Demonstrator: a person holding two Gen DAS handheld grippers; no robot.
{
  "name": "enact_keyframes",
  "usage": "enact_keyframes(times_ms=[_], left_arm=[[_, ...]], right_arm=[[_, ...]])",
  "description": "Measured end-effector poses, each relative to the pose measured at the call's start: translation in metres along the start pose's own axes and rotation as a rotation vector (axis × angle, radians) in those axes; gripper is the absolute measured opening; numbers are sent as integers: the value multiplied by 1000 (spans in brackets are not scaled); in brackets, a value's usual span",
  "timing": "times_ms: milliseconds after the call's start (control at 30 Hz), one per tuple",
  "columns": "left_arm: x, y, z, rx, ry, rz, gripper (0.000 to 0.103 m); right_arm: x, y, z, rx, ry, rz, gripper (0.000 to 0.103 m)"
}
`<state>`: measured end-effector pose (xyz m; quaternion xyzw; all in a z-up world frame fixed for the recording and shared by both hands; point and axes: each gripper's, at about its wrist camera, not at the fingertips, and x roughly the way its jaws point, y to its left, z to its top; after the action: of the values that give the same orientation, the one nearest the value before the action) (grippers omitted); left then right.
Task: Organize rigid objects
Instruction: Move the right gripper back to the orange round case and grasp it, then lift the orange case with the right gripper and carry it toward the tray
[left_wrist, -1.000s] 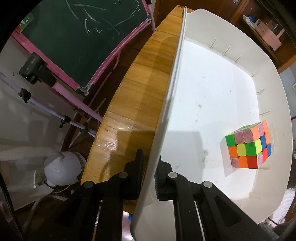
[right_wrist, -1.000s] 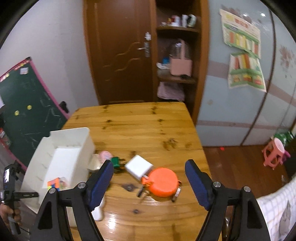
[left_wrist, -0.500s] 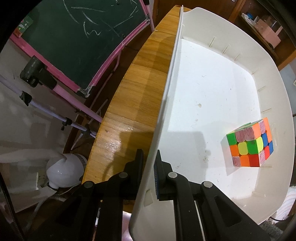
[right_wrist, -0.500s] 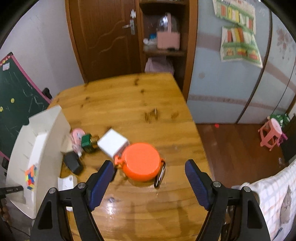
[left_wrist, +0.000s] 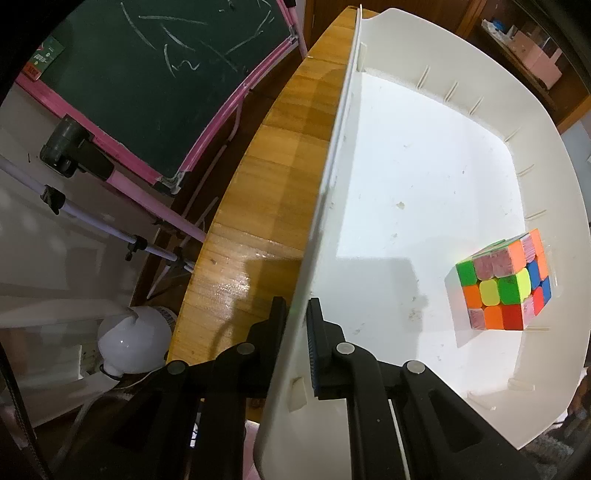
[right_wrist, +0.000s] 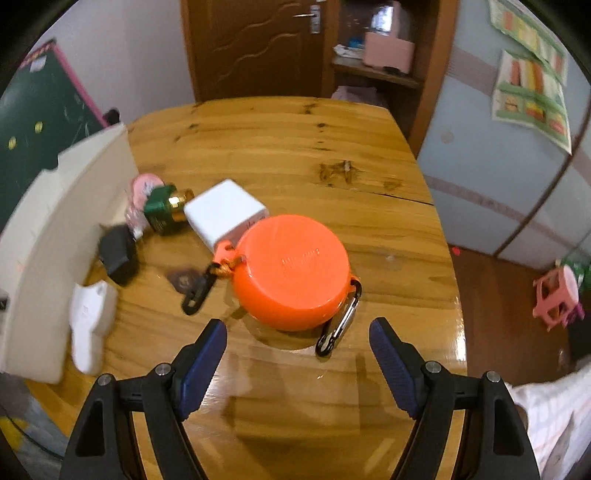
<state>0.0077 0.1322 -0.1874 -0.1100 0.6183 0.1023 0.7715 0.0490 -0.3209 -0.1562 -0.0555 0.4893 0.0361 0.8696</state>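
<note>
Wooden bench (right_wrist: 280, 147) carries a white bin (left_wrist: 424, 206), its wall pinched by the left tool (left_wrist: 297, 325), seemingly to steady it; a colour cube (left_wrist: 502, 284) lies inside. Right tool (right_wrist: 297, 339) hovers spread wide just before the orange round case (right_wrist: 291, 269), likely the next pick.

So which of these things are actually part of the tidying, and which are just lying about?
Part of the job:
- white plastic bin, clamped by left gripper
- colourful puzzle cube inside it
- round orange case, ahead of open right gripper
- white box
- green bottle

Just there:
- green chalkboard
- pink stool
</note>
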Motion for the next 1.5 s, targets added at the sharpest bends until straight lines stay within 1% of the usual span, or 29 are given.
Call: enact_keyframes(times_ms=[133,300,433,533,600,667,700,833,867,1033,1133,1300,1333,1367,1400,1433,1467,1500], left_arm=[[2,-2,1,-6,6,11,12],[4,-3,1,-20,11,28,15],[7,-4,2,-29,17,46,15],[7,-7,2,-31,22,62,16],[6,-7,3,-35,25,70,17],[6,-6,4,-40,27,77,18],[4,-8,4,-42,27,81,18],[3,-11,3,-46,28,94,18],[3,-12,3,-44,28,95,18],[3,-16,2,-35,24,103,18],[2,-17,2,-36,24,101,18],[0,-16,0,-28,16,90,18],[0,-16,-1,-29,15,80,18],[-1,-14,-1,-30,15,73,18],[-1,-13,-2,-28,13,66,18],[-1,-13,-2,-25,12,58,18],[-1,-13,-2,-23,11,52,18],[-1,-12,-3,-22,10,43,18]], right_arm=[[12,-4,5,-44,-6,6,80],[27,-7,15,-123,-12,65,83],[36,-7,19,-192,-35,71,84],[39,-10,22,-208,-47,98,86],[45,-11,23,-220,-35,121,87],[51,-15,25,-203,-24,162,89],[51,-16,26,-204,-33,166,90],[55,-14,27,-214,-48,172,90],[56,-14,28,-214,-52,174,88],[53,-14,27,-176,-55,168,87],[39,-13,23,-134,-72,163,86],[1,-8,16,-89,-144,144,83],[-6,-6,15,-86,-158,140,78],[-13,-5,14,-79,-178,125,51],[-17,-5,14,-74,-190,127,42],[-20,-6,15,-63,-183,158,34],[-17,-6,16,-53,-149,170,33],[-14,-5,18,-49,-140,151,33]])
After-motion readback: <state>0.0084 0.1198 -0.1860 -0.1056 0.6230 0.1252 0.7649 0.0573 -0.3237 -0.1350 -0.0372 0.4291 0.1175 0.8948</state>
